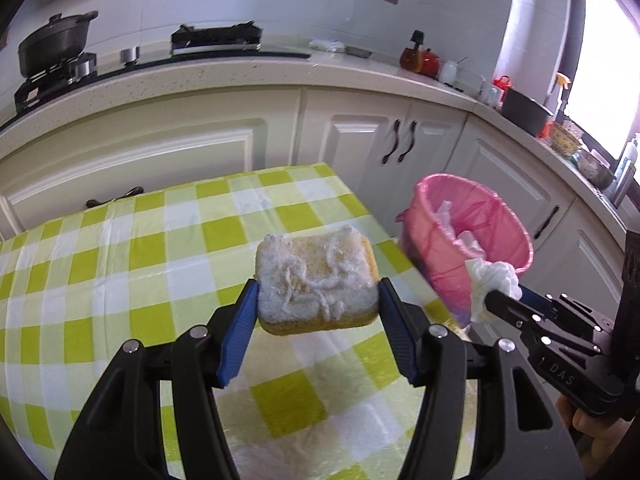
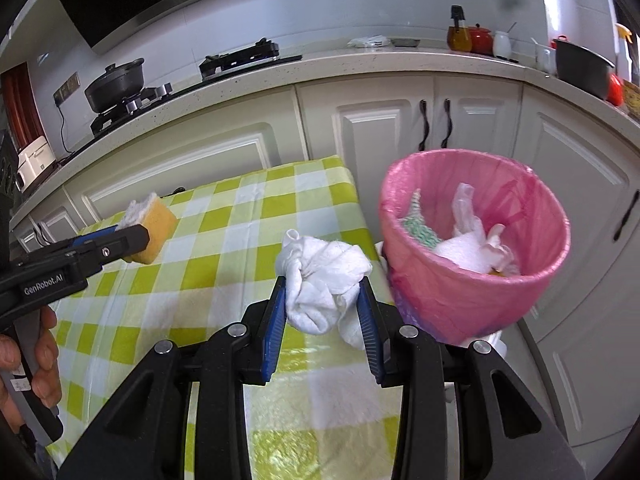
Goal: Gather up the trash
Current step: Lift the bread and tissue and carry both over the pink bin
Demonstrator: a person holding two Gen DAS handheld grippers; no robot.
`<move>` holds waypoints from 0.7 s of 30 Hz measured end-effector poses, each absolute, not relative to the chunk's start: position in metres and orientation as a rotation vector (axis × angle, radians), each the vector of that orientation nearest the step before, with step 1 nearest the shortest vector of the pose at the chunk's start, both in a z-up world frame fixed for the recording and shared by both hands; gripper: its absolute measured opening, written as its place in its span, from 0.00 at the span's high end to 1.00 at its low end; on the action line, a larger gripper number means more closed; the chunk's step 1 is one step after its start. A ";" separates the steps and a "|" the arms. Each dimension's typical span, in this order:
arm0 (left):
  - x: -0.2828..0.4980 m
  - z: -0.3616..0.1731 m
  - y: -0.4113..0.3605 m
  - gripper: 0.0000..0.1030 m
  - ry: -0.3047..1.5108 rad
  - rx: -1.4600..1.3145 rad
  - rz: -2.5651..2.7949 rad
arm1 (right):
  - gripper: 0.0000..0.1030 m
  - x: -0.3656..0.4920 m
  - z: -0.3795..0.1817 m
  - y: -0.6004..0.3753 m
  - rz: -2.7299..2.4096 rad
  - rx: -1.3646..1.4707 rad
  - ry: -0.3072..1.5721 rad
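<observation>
My left gripper (image 1: 318, 292) is shut on a yellow sponge (image 1: 316, 280) with a frayed white scrub face, lifted above the green-checked table (image 1: 140, 248). The same sponge (image 2: 154, 232) shows at the left of the right wrist view. My right gripper (image 2: 322, 288) is shut on a crumpled white cloth (image 2: 320, 276), also lifted off the table; the cloth (image 1: 492, 280) appears beside the bin in the left wrist view. A pink-lined trash bin (image 2: 472, 292) stands just past the table's right edge, holding white paper and a green-patterned scrap. The bin (image 1: 460, 248) lies right of the sponge.
White kitchen cabinets (image 1: 360, 136) and a speckled counter run behind the table. A black pot (image 1: 52, 44) sits on the stove at the left. Jars, a red kettle (image 1: 424, 60) and containers crowd the counter at the right. A hand (image 2: 40, 360) grips the left tool.
</observation>
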State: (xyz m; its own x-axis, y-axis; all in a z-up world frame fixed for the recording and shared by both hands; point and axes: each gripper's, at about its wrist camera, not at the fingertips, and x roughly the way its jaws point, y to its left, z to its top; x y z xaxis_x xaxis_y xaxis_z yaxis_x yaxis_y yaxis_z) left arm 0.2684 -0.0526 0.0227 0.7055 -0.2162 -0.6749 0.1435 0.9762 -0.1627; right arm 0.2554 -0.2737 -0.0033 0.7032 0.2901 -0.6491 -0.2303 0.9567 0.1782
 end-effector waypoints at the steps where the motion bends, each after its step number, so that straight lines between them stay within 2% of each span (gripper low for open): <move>1: 0.268 0.026 -0.058 0.44 0.755 -0.097 -0.215 | 0.67 0.251 -0.001 -0.283 0.281 0.088 0.733; 12: 0.288 0.058 -0.144 0.44 0.704 -0.035 -0.361 | 0.67 0.253 0.025 -0.371 0.160 0.088 0.676; 21: 0.335 0.061 -0.207 0.44 0.722 -0.014 -0.452 | 0.67 0.303 0.035 -0.425 0.082 0.128 0.653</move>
